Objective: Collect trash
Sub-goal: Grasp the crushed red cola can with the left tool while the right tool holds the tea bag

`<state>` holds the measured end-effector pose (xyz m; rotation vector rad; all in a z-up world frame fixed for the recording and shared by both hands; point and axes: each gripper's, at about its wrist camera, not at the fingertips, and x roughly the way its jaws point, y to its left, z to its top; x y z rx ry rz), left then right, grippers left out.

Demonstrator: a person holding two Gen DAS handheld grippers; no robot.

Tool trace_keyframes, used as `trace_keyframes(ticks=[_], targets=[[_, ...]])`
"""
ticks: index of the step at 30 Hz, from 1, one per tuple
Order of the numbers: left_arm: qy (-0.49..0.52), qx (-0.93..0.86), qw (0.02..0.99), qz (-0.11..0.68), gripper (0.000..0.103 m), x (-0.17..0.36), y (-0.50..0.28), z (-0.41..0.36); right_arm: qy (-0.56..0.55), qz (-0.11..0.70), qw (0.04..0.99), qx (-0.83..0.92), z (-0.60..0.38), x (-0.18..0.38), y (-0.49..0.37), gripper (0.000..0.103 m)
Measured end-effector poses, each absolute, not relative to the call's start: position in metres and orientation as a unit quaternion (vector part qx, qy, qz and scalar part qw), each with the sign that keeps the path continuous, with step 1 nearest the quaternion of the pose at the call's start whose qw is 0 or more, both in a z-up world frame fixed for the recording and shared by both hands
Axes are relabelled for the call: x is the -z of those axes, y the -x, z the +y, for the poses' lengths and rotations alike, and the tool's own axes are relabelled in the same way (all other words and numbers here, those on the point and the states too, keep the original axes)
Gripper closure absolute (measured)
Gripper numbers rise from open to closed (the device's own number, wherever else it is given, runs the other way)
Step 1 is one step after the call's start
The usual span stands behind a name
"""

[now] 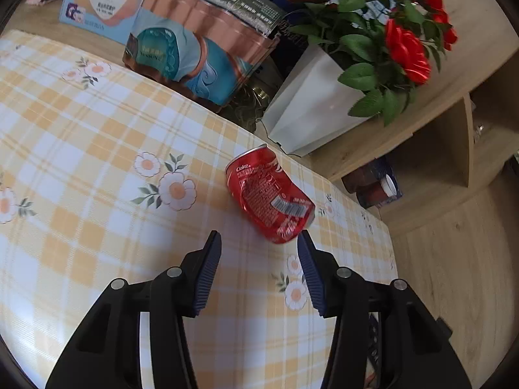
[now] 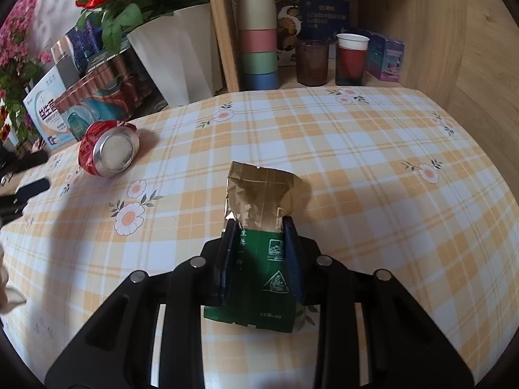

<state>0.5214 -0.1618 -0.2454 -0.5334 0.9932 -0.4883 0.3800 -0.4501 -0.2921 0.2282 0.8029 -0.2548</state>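
Observation:
A dented red Coke can (image 1: 271, 194) lies on its side on the yellow checked tablecloth (image 1: 97, 149). My left gripper (image 1: 258, 238) stands open just short of the can, its right fingertip close to the can's near end, nothing between the pads. In the right wrist view the same can (image 2: 108, 149) lies at the left with its silver base showing. My right gripper (image 2: 259, 227) is shut on a green and gold tea packet (image 2: 261, 227), the pads pressing both its sides above the cloth.
A white pot of red roses (image 1: 311, 103) and a copper-and-teal box (image 1: 201, 55) stand behind the can. Stacked cups (image 2: 258, 29), two tumblers (image 2: 352, 60) and small boxes fill the shelf beyond the table. The table's right edge (image 1: 386, 243) drops to wood floor.

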Motion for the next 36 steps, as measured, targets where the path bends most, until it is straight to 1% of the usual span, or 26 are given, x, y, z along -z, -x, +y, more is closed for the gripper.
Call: trace_keyframes(ticks=[6, 8, 10, 12, 13, 14, 15, 19, 21, 25, 29, 31, 36], targets=[[0.306, 0.206, 0.795, 0.482, 0.058, 0.271, -0.551, -0.169, -0.059, 0.378, 0.918, 0.107, -0.427, 0.287, -0.382, 0.072], [0.326, 0.206, 0.787, 0.481, 0.062, 0.276, -0.558, -0.172, -0.059, 0.375, 0.919, 0.101, -0.427, 0.286, -0.381, 0.072], [0.342, 0.208, 0.784, 0.475, 0.064, 0.278, -0.563, -0.175, -0.066, 0.376, 0.919, 0.102, -0.429, 0.287, -0.381, 0.072], [0.348, 0.208, 0.781, 0.475, 0.069, 0.28, -0.566, -0.18, -0.08, 0.382, 0.915, 0.107, -0.435, 0.289, -0.382, 0.072], [0.351, 0.206, 0.779, 0.478, 0.077, 0.282, -0.569, -0.183, -0.084, 0.382, 0.914, 0.107, -0.436, 0.29, -0.381, 0.072], [0.352, 0.202, 0.776, 0.482, 0.087, 0.285, -0.571, -0.185, -0.087, 0.382, 0.914, 0.107, -0.437, 0.29, -0.381, 0.072], [0.352, 0.198, 0.776, 0.485, 0.091, 0.286, -0.571, -0.187, -0.089, 0.38, 0.914, 0.105, -0.437, 0.29, -0.38, 0.072], [0.344, 0.211, 0.786, 0.467, 0.096, 0.277, -0.563, -0.19, -0.084, 0.38, 0.915, 0.107, -0.435, 0.29, -0.38, 0.072], [0.316, 0.224, 0.8, 0.458, 0.098, 0.264, -0.553, -0.19, -0.087, 0.376, 0.917, 0.106, -0.436, 0.289, -0.379, 0.072], [0.277, 0.244, 0.816, 0.445, 0.099, 0.236, -0.528, -0.177, -0.092, 0.371, 0.918, 0.11, -0.438, 0.288, -0.377, 0.072], [0.218, 0.252, 0.837, 0.434, 0.099, 0.206, -0.498, -0.157, -0.062, 0.369, 0.922, 0.096, -0.425, 0.285, -0.37, 0.072], [0.188, 0.249, 0.852, 0.421, 0.099, 0.19, -0.478, -0.143, -0.047, 0.364, 0.927, 0.082, -0.415, 0.277, -0.363, 0.072], [0.124, 0.25, 0.878, 0.389, 0.099, 0.158, -0.423, -0.112, -0.052, 0.342, 0.937, 0.046, -0.39, 0.242, -0.329, 0.072]])
